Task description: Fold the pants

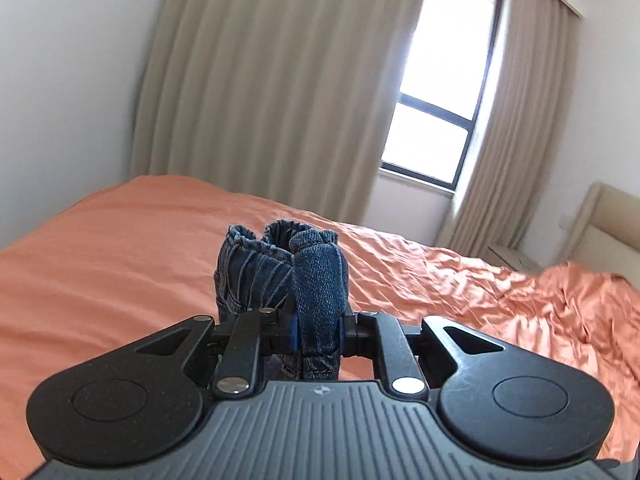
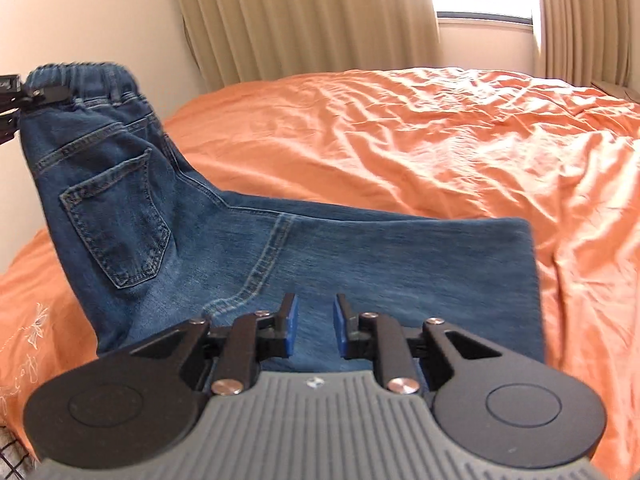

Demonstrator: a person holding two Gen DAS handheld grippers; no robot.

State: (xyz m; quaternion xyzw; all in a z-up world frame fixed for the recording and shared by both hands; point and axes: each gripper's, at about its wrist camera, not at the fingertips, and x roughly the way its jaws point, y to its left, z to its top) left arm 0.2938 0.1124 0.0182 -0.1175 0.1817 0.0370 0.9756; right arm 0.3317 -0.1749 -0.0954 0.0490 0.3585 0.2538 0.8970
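Blue denim pants (image 2: 240, 264) lie partly on an orange bed sheet (image 2: 440, 140), back pocket up, legs stacked and running right to the hem. Their elastic waistband is lifted off the bed at the far left, where my left gripper (image 2: 44, 94) pinches it. In the left wrist view, that left gripper (image 1: 318, 330) is shut on a bunched fold of the pants (image 1: 256, 268), which stick up beyond the fingers. My right gripper (image 2: 316, 320) hovers over the lower legs; its blue pads (image 2: 291, 326) stand apart with nothing pinched between them.
The wrinkled orange bed (image 1: 100, 260) fills both views. Beige curtains (image 1: 260, 80) and a bright window (image 1: 440, 80) stand behind it. A padded headboard (image 1: 608, 220) and a low nightstand (image 1: 508, 256) are at the right. Checked fabric (image 2: 12, 452) shows at the bottom left corner.
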